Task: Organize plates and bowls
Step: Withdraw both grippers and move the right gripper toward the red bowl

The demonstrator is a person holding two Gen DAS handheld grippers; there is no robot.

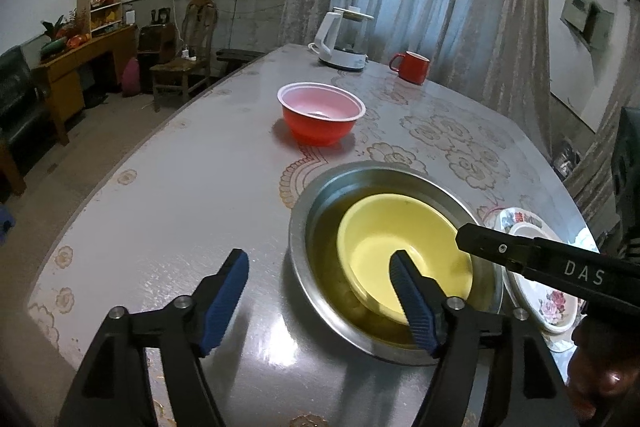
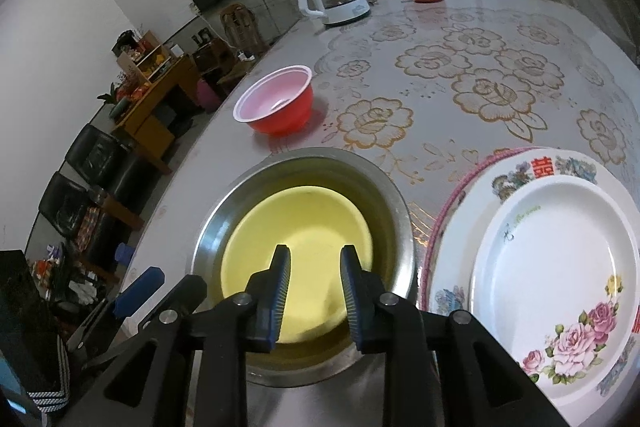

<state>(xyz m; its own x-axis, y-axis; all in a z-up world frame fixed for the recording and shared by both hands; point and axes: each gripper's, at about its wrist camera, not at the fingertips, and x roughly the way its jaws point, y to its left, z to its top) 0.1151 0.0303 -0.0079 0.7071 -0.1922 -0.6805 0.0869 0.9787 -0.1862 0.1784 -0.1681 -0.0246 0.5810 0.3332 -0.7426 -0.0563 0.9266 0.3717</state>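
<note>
We're mid-stack: the yellow bowl (image 2: 296, 251) sits nested inside the steel bowl (image 2: 400, 227), and the red bowl (image 2: 276, 103) is still alone on the desk (image 2: 520, 27) at 11 o'clock from the stack, well apart. Two plates (image 2: 556, 279) are stacked just beside the steel bowl at 3 o'clock.

Next step, as we judge it: fetch the red bowl & nest it in the yellow one. To do it well we'd take the rim at one side, one finger inside & one outside, lift clear of the steel rim, then lower straight down so it seats centred w/o tipping. Thin plastic — light squeeze only.

Left gripper (image 1: 320, 283): fingers spread wide, nothing pinched; the right-hand finger (image 1: 412, 303) hangs over the yellow bowl's near side, the other over bare desk. Touching the bowl or not, we can't tell.

Right gripper (image 2: 314, 279): fingers narrowly parted, a gap shows between them, nothing in it. It hovers over the yellow bowl's near rim.
</note>
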